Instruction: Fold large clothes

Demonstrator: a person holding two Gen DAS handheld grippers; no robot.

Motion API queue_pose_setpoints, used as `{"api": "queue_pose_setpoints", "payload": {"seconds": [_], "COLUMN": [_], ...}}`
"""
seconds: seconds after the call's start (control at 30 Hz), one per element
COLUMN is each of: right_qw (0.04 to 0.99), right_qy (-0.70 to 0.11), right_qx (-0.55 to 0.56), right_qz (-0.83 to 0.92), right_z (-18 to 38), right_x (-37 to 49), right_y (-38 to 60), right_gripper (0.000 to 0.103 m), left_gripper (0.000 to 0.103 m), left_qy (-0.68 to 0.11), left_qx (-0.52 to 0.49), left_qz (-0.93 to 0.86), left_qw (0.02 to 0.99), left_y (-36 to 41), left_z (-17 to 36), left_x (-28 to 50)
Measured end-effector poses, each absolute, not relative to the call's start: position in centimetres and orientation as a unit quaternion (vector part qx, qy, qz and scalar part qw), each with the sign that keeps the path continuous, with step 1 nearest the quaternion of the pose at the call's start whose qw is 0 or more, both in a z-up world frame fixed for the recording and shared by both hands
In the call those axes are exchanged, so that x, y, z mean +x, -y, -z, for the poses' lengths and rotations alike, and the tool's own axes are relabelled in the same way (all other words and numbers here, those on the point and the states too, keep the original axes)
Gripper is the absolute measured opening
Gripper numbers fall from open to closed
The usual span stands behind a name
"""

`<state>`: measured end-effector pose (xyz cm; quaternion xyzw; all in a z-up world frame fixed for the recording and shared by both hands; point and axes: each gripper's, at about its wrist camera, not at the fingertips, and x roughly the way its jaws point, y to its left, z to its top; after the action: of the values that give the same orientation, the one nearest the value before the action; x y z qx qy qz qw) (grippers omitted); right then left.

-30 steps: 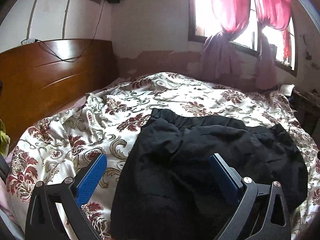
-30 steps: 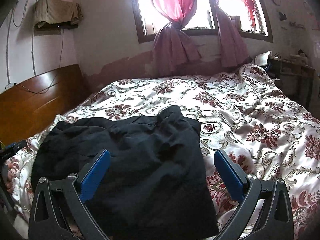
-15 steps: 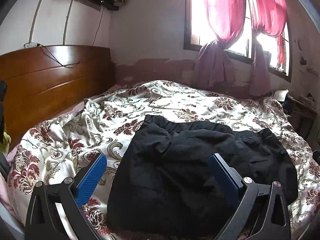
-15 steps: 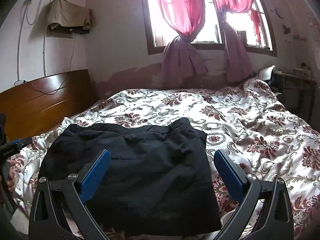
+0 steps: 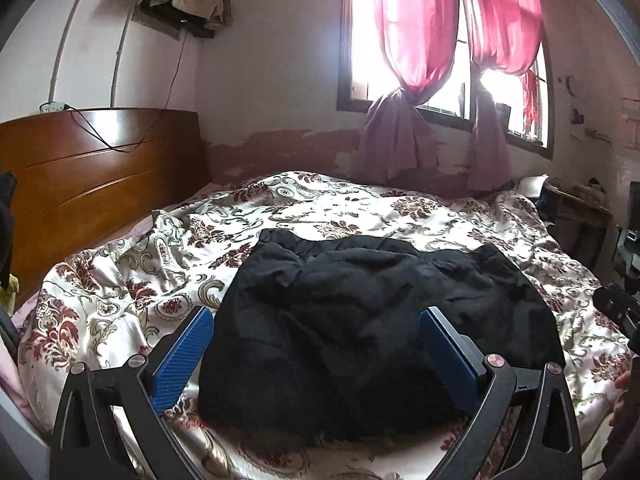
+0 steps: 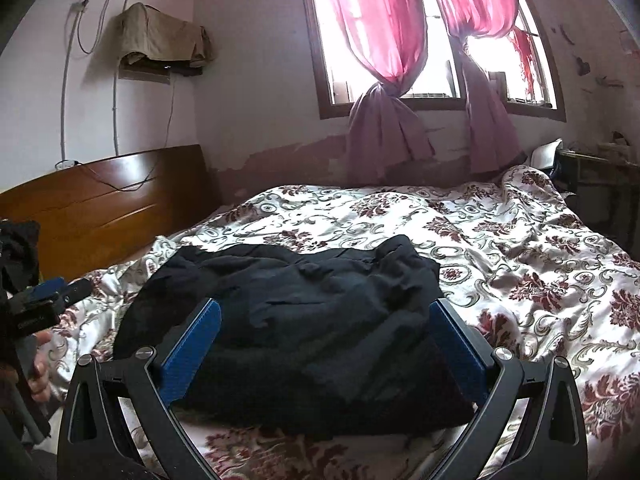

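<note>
Left wrist view, left to right: wooden headboard (image 5: 100, 176) with a cable draped over it; floral quilt (image 5: 132, 280) covering the bed; left tongs (image 5: 316, 354) held above the near edge of the bed, blue pads (image 5: 182, 356) wide apart, nothing between them. Black garment (image 5: 372, 320) lies folded in a rough rectangle on the quilt, centre-front, its near edge close to the bed's near side. Behind: window with pink curtains (image 5: 416, 40) knotted at mid-height. Far right edge: part of the other device and a hand (image 5: 622, 392).

Right wrist view, left to right: a hand (image 6: 38, 364) on the other device at the left edge; small lettering on that device, too blurred to read. Headboard (image 6: 104, 200); cloth-covered unit (image 6: 160, 40) mounted high on the wall. Right tongs (image 6: 326, 346) above the garment (image 6: 304, 312), pads (image 6: 192, 352) apart, gripping nothing. Quilt (image 6: 540, 264) bare to the right of the garment. Curtains (image 6: 384, 32) behind.

No brand or label legible in either view.
</note>
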<state>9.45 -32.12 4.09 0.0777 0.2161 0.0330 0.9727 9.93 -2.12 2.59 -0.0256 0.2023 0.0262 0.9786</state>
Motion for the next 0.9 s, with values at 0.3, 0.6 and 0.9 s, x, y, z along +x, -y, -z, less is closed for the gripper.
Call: {"api": "queue_pose_setpoints", "payload": {"seconds": [0.3, 0.6, 0.9], "right_qw": [0.972, 0.966, 0.965], "right_qy": [-0.209, -0.226, -0.231], "right_qx": [0.099, 0.117, 0.109], "right_qz": [-0.046, -0.047, -0.052], "right_z": [-4.0, -2.3, -1.6], "right_x": [6.8, 3.6, 1.6], "right_y": [30.9, 29.6, 28.5], "right_gripper": [0.102, 0.102, 0.102], "left_gripper": [0.103, 0.103, 0.103], "left_qy": [-0.186, -0.183, -0.178], "left_qx": [-0.009, 0.002, 0.003], "left_qz": [-0.020, -0.014, -0.011], "left_qw": [0.982, 0.983, 0.984], "left_y": [3.3, 3.8, 3.7], "left_z": [-2.4, -1.6, -0.6], "left_x": [6.2, 3.5, 1.3]}}
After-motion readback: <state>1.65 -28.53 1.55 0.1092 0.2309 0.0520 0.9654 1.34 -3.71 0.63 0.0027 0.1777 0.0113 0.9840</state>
